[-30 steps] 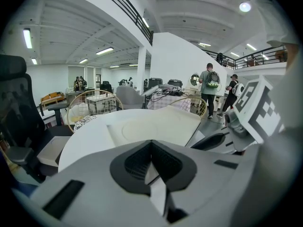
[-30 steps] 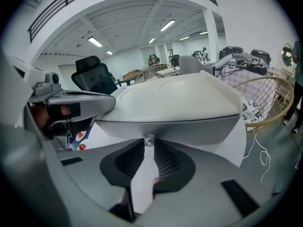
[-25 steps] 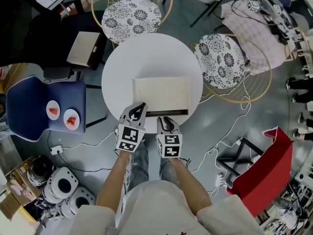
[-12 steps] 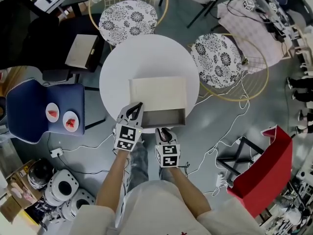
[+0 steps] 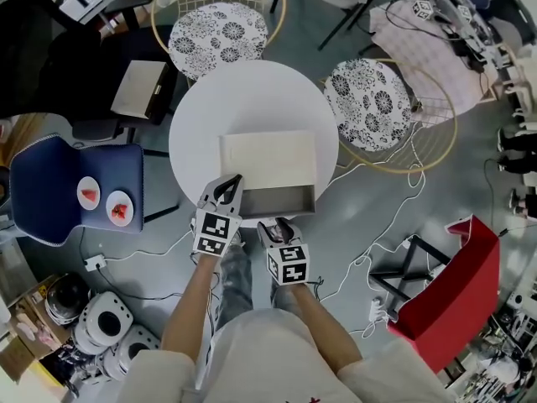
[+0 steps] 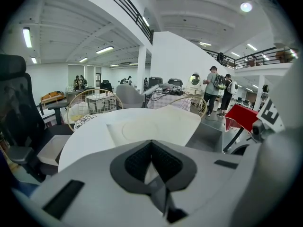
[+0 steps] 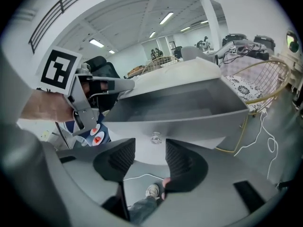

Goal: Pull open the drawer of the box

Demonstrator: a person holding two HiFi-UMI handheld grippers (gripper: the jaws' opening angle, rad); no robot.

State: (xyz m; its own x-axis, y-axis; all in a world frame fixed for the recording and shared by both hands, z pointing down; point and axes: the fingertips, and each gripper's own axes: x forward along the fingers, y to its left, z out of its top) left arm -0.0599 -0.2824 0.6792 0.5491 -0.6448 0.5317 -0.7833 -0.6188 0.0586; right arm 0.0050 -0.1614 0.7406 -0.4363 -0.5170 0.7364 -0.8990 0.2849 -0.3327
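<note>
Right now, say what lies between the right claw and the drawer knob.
Nothing: in the right gripper view the right claw, jaws just opened and empty, faces the knob across bare air.

I am viewing the box sitting on the bench, toward its near edge. The drawer is projecting from the box's near side, overhanging the bench edge. Two chairs are standing behind the bench: one far-left, one right. An armchair carrying two plates is standing left.
</note>
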